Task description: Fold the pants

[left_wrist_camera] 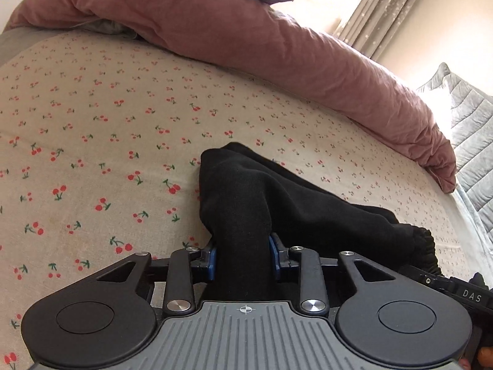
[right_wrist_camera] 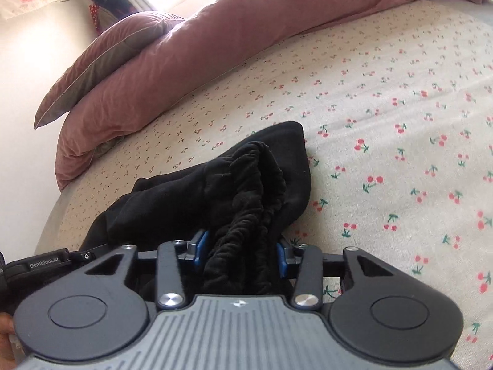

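The black pants [left_wrist_camera: 262, 197] lie bunched on a cherry-print bed sheet [left_wrist_camera: 92, 141]. My left gripper [left_wrist_camera: 242, 259] is shut on a smooth fold of the pants, which fills the gap between its blue pads. My right gripper [right_wrist_camera: 240, 252] is shut on the gathered elastic waistband of the pants [right_wrist_camera: 252, 191]. The fabric hides both sets of fingertips. The right gripper's body shows at the right edge of the left wrist view [left_wrist_camera: 462, 289], close beside the left one.
A rolled pink duvet [left_wrist_camera: 277, 49] lies along the far side of the bed, also in the right wrist view [right_wrist_camera: 185, 61]. A grey quilted cover [left_wrist_camera: 471, 129] and curtains [left_wrist_camera: 369, 15] stand beyond the bed's right end. The sheet [right_wrist_camera: 400, 123] stretches around the pants.
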